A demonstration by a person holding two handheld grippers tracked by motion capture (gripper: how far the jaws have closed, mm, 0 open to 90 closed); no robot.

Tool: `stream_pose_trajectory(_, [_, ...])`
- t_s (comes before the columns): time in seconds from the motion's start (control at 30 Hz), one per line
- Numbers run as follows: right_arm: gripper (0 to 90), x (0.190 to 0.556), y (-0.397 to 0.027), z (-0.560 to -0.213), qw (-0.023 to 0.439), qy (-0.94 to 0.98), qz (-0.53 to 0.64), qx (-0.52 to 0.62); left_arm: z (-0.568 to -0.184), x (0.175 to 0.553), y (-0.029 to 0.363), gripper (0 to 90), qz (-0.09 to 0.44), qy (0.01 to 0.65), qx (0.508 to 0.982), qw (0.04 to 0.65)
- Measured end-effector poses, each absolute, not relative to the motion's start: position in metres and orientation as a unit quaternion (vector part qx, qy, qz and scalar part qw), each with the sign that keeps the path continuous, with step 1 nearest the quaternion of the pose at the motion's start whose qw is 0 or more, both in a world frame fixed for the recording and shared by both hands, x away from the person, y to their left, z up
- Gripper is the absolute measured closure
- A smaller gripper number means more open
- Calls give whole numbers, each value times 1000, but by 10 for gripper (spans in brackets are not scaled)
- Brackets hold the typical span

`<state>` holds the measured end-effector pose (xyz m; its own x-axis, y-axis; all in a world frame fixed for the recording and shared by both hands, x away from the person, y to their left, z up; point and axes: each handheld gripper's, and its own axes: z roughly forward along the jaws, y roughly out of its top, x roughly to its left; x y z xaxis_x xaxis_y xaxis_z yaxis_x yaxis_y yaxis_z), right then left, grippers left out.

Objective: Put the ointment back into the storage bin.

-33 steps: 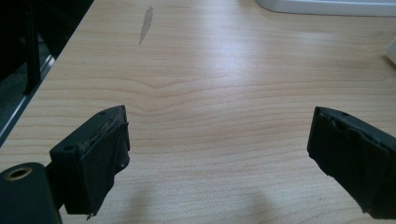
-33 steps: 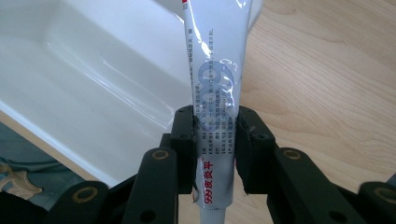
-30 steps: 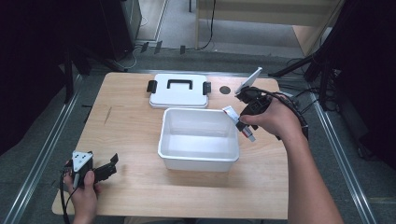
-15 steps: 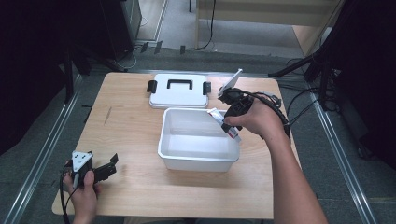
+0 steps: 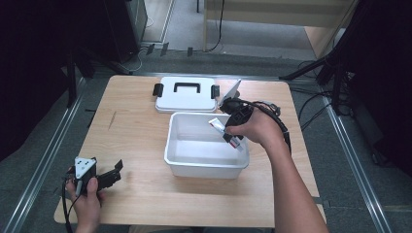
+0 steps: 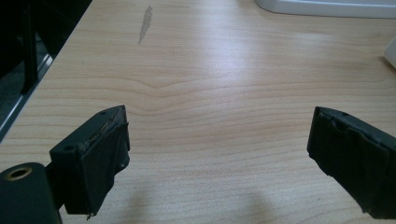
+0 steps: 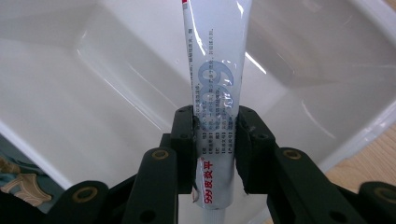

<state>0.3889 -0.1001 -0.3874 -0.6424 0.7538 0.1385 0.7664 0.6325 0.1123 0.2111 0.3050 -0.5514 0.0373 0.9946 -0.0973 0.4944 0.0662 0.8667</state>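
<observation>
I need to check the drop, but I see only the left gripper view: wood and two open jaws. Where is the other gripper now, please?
Observer: The right gripper is above the white tub, over its right part.
Operator: Does it hold something?
Observer: Yes, it is shut on a white tube with red and blue print, clamped across the tube's body.
Operator: Is the tub already full?
Observer: No, its inside looks bare in the right gripper view.
Operator: And the lid?
Observer: The white lid with a black handle lies flat on the table, behind the tub.
</observation>
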Motion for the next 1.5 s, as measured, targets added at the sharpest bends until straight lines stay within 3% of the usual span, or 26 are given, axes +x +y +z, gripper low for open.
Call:
stream_pose_trajectory(1.0, [714, 384, -83, -438, -38, -935, -60, -348, -551, 211, 305, 65, 316, 615, 607, 391])
stream_pose_trajectory(1.5, [712, 383, -80, -460, -41, -949, -37, -312, -552, 212, 305, 70, 315, 614, 608, 392])
